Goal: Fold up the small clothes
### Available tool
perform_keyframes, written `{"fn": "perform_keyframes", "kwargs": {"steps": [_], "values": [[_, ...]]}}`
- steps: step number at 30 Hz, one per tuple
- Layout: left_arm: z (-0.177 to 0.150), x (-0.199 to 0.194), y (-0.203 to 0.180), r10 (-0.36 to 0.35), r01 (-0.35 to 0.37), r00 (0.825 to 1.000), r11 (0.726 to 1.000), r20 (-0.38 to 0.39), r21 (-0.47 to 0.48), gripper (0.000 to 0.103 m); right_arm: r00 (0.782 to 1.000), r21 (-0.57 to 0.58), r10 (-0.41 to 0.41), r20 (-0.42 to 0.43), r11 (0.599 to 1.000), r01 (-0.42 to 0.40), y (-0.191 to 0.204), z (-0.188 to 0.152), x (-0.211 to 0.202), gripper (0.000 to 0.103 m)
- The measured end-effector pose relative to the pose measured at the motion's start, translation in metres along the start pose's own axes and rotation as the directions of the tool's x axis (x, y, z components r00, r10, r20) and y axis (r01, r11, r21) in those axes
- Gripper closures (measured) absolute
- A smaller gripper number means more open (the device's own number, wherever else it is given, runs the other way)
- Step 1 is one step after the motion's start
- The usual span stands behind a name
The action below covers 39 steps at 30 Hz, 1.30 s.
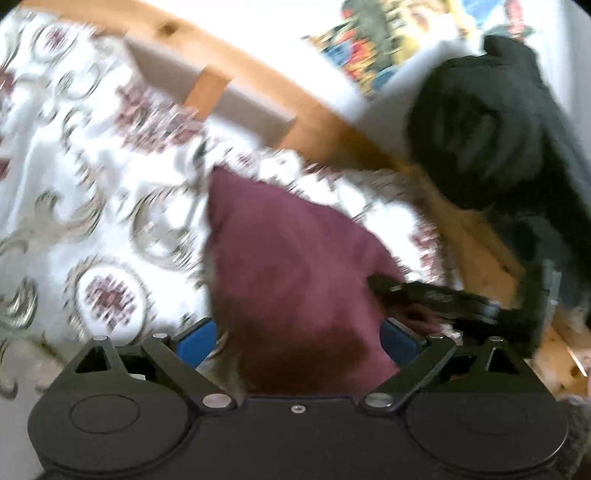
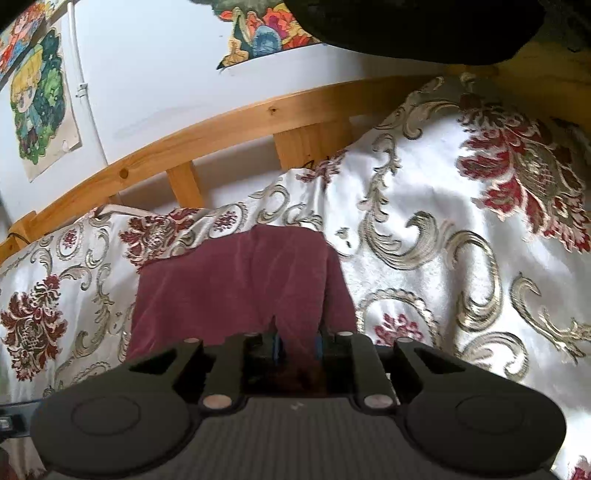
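A small maroon garment (image 1: 291, 266) lies on a white bedspread with gold scrolls and red flowers (image 1: 74, 177). In the blurred left wrist view my left gripper (image 1: 299, 338) stands wide open, its blue pads either side of the cloth bunched between them. The right gripper reaches in from the right there, with a black-gloved hand (image 1: 491, 125) behind it. In the right wrist view my right gripper (image 2: 298, 347) is shut on the near edge of the maroon garment (image 2: 240, 284), which spreads away from it over the bedspread (image 2: 424, 192).
A curved wooden bed rail with slats (image 2: 207, 136) runs behind the bedspread, against a white wall with colourful cartoon posters (image 2: 40, 107). A dark shape (image 2: 406, 26) fills the top right of the right wrist view.
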<state>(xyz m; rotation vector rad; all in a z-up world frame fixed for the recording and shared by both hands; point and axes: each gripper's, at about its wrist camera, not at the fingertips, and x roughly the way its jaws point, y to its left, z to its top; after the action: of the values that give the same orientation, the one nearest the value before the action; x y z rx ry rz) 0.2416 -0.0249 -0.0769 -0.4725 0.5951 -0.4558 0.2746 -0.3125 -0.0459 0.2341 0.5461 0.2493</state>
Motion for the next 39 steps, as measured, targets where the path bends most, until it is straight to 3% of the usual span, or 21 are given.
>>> {"fn": "perform_keyframes", "kwargs": {"steps": [4, 8, 11, 17, 23, 25, 27, 29, 34, 39], "values": [[-0.007, 0.014, 0.013, 0.026, -0.031, 0.994, 0.998, -0.105, -0.048, 0.001, 1.0, 0.04, -0.029, -0.003, 0.999, 0.029, -0.011, -0.004, -0.004, 0.06], [-0.014, 0.016, 0.018, 0.013, -0.02, 0.993, 0.998, -0.113, -0.066, 0.001, 0.999, 0.086, -0.048, 0.025, 0.995, 0.046, -0.018, -0.008, -0.024, 0.042], [-0.016, 0.016, 0.017, 0.019, -0.025, 0.993, 0.998, -0.114, -0.055, 0.001, 0.997, 0.128, -0.01, 0.071, 0.992, 0.001, -0.023, -0.017, -0.043, 0.02], [-0.015, 0.021, 0.015, 0.02, -0.025, 0.993, 0.999, -0.115, -0.044, 0.0, 0.992, 0.23, 0.082, 0.095, 0.968, -0.102, -0.023, -0.036, -0.074, 0.001], [-0.016, 0.02, 0.015, 0.019, -0.024, 0.993, 0.999, -0.113, -0.043, 0.001, 0.996, 0.069, 0.081, 0.026, 0.994, -0.083, 0.006, -0.048, -0.077, 0.0], [-0.016, 0.02, 0.015, 0.019, -0.024, 0.993, 0.999, -0.112, -0.043, 0.001, 1.0, 0.01, 0.014, -0.008, 1.0, -0.014, 0.014, -0.052, -0.073, 0.0], [-0.016, 0.02, 0.015, 0.02, -0.025, 0.993, 0.999, -0.113, -0.042, 0.001, 0.994, -0.025, -0.107, -0.02, 0.994, 0.106, 0.017, -0.059, -0.07, 0.0], [-0.016, 0.021, 0.015, 0.019, -0.024, 0.993, 0.999, -0.117, -0.036, 0.001, 0.985, -0.006, -0.168, -0.027, 0.986, 0.168, 0.011, -0.065, -0.068, 0.0], [-0.019, 0.023, 0.01, 0.013, -0.014, 0.991, 1.0, -0.136, -0.002, 0.001, 0.988, 0.109, -0.15, -0.046, 0.982, 0.154, -0.012, -0.087, -0.066, 0.001], [-0.023, 0.025, 0.009, 0.005, -0.003, 0.992, 1.0, -0.13, 0.019, 0.001, 0.992, 0.088, -0.126, 0.015, 0.988, 0.125, -0.017, -0.103, -0.067, 0.0]]}}
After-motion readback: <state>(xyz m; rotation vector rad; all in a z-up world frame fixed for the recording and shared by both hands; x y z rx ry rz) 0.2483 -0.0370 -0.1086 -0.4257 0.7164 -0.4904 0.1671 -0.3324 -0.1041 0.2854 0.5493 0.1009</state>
